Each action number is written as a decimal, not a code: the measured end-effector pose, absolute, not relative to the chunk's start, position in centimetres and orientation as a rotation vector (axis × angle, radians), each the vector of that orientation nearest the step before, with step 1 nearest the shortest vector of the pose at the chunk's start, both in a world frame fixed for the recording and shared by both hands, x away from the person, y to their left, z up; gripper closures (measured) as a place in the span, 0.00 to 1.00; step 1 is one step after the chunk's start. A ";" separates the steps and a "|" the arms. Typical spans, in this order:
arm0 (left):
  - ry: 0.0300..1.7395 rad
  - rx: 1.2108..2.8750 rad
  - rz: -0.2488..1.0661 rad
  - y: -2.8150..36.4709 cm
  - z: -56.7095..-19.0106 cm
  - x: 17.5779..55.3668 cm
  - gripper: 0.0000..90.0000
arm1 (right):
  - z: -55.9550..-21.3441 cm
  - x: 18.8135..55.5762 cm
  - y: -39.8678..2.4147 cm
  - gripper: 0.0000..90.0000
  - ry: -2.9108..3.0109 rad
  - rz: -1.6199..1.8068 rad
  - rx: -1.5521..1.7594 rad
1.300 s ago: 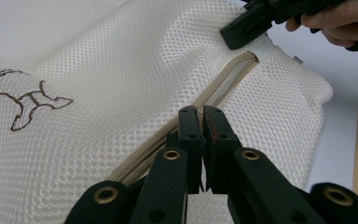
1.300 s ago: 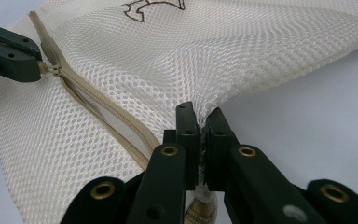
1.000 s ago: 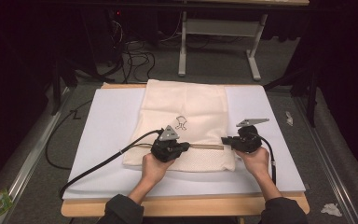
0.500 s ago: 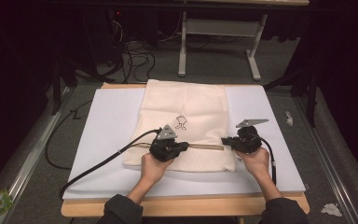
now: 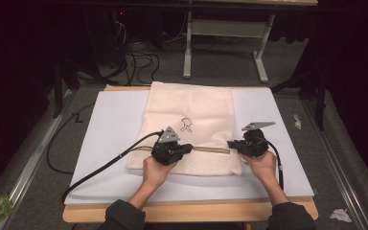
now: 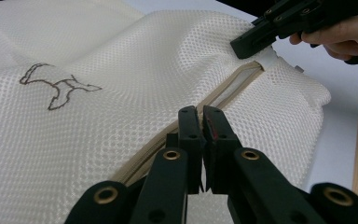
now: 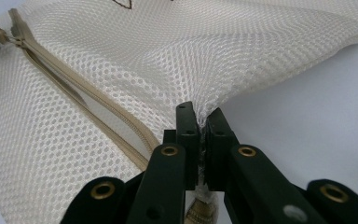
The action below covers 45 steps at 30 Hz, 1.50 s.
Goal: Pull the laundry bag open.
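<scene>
The mesh bag [image 5: 191, 127] lies flat on the white board [image 5: 110, 124], near its middle, with the zip [image 5: 211, 149] running across its near end between the two grippers. Nothing has shifted over the last second: bag, zip and both hands sit just as they did in the earlier high views, so this reads as a held pause, not a pull under way.

The left gripper [image 5: 186, 148] sits at the left end of the zip. In the left gripper view its jaws stand together right over the zip line [image 6: 223, 93], seemingly pinching the puller, though what lies between the pads is hidden. The right gripper [image 5: 232, 143] is at the right end; in the right gripper view [image 7: 200, 122] its jaws are clamped on a pinch of mesh that tents up between them, just beside the end of the zip [image 7: 98, 112].

The zip looks open along most of its length, the tape gaping a little. My reading is that the right side anchors the bag while the left is set to draw the slider along. With no travel in the last second, the zip is no further along; the next pull needs the anchor to stay tight, or the mesh will bunch
</scene>
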<state>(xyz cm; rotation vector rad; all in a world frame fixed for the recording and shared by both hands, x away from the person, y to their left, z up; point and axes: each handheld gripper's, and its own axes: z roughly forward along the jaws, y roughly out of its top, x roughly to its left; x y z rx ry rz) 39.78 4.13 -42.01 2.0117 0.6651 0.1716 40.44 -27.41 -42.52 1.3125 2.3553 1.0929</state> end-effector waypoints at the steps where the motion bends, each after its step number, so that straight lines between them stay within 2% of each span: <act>1: 0.666 2.012 0.173 4.2 -42.0 39.8 0.97 | -42.6 40.5 -27.4 0.98 2.356 1.101 1.321; 45: 0.693 2.002 0.205 5.5 -40.8 40.0 0.97 | -41.9 40.7 -27.4 0.98 2.348 1.100 1.296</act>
